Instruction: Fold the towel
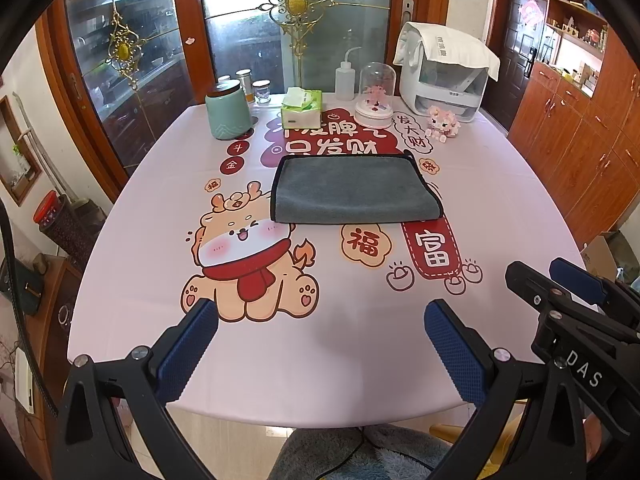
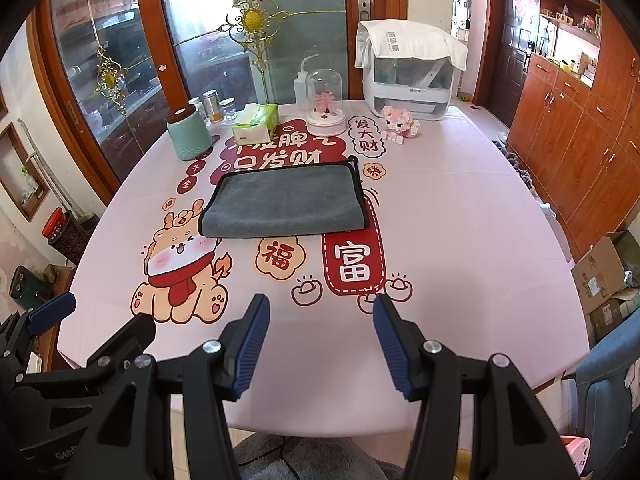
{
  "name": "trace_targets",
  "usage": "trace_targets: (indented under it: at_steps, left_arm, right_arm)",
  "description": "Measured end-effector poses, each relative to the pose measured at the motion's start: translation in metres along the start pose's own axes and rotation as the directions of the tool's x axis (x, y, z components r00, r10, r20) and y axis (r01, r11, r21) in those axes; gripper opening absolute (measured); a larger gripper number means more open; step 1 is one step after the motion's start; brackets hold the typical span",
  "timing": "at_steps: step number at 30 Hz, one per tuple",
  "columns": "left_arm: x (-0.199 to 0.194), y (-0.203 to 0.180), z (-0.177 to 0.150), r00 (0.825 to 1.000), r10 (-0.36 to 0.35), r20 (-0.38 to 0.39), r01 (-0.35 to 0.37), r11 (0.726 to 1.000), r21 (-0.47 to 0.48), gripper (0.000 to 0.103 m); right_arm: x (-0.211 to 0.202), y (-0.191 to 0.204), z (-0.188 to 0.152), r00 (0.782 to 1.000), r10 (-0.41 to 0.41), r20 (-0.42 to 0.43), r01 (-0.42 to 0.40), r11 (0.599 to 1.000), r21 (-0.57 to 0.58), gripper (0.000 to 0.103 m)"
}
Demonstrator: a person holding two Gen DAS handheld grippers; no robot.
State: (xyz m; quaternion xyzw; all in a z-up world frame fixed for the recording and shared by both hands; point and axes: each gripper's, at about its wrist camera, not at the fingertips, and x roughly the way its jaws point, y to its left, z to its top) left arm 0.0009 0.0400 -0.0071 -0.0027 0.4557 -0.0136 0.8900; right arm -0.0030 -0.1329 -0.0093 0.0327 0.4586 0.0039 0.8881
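Observation:
A grey towel [image 1: 352, 189] with black trim lies folded in half and flat in the middle of the pink printed tablecloth [image 1: 360, 344]; it also shows in the right wrist view [image 2: 282, 200]. My left gripper [image 1: 320, 316] is open and empty, held above the near table edge, well short of the towel. My right gripper [image 2: 320, 312] is open and empty, beside the left one; it shows at the right of the left wrist view [image 1: 560, 280], and the left gripper shows at the lower left of the right wrist view [image 2: 96, 316].
Along the far edge stand a green canister [image 1: 228, 110], a tissue pack [image 1: 302, 109], a squeeze bottle [image 1: 346, 76], a glass dome ornament [image 1: 376, 96], a pink toy [image 1: 442, 122] and a white appliance [image 1: 444, 72]. Wooden cabinets [image 1: 580, 140] stand at the right.

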Motion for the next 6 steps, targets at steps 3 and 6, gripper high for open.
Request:
trace_targets:
  at_steps: [3, 6]
  left_arm:
    - [0.0, -0.0004, -0.0001, 1.0, 0.001, 0.0, -0.001, 1.0, -0.001, 0.102]
    - [0.0001, -0.0005, -0.0001, 1.0, 0.001, 0.0, -0.001, 1.0, 0.0, 0.102]
  right_arm:
    - [-0.0001, 0.0002, 0.0002, 1.0, -0.001, 0.0, 0.001, 1.0, -0.001, 0.054]
    - [-0.0002, 0.0003, 0.0002, 1.0, -0.001, -0.001, 0.001, 1.0, -0.001, 0.054]
